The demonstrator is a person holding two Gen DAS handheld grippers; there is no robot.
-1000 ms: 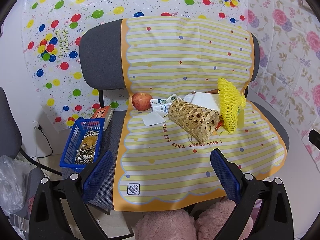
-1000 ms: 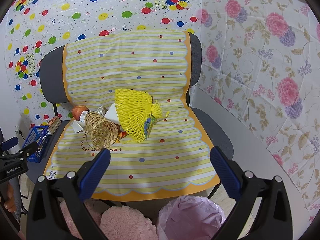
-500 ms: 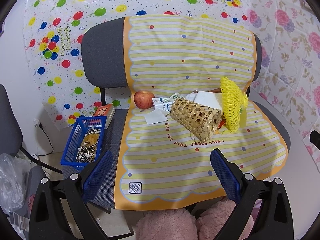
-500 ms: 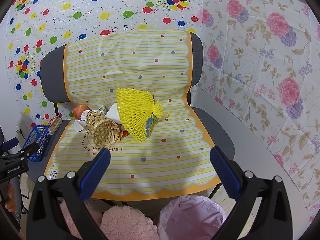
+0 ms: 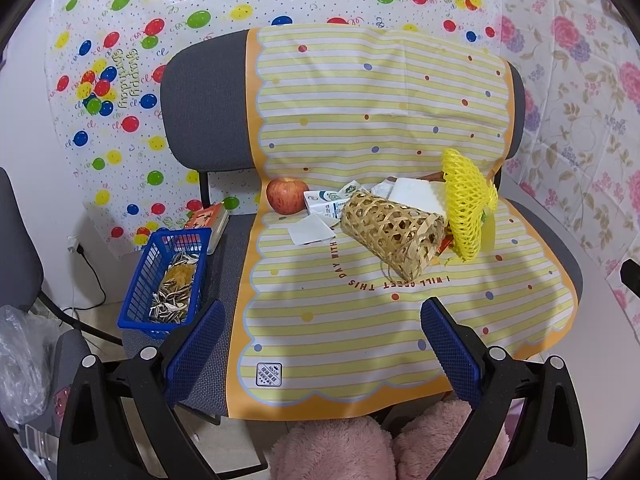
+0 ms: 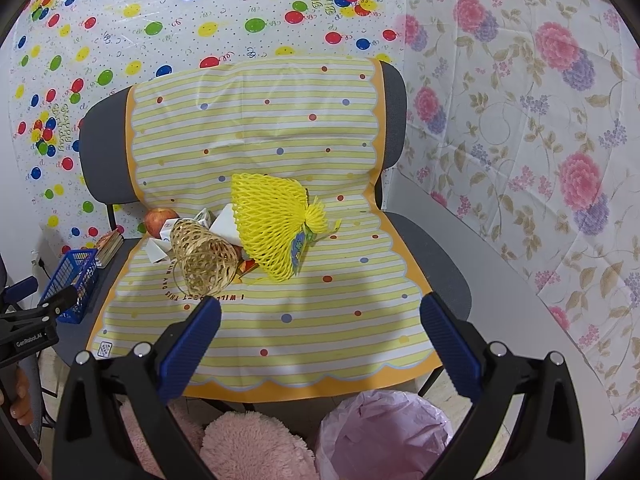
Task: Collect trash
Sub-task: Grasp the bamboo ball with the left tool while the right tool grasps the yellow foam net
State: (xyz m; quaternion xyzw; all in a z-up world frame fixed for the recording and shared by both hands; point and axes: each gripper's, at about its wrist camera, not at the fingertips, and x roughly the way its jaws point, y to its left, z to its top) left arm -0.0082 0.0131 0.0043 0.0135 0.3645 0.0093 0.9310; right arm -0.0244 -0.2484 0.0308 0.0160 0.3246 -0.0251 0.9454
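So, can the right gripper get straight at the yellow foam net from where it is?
Probably yes. The right gripper is open and empty, and only bare striped mat lies between it and the yellow foam net. The woven basket sits to the net's left, off that path.

Basket (image 5: 392, 232) between apple (image 5: 285, 195) and net (image 5: 466, 204)
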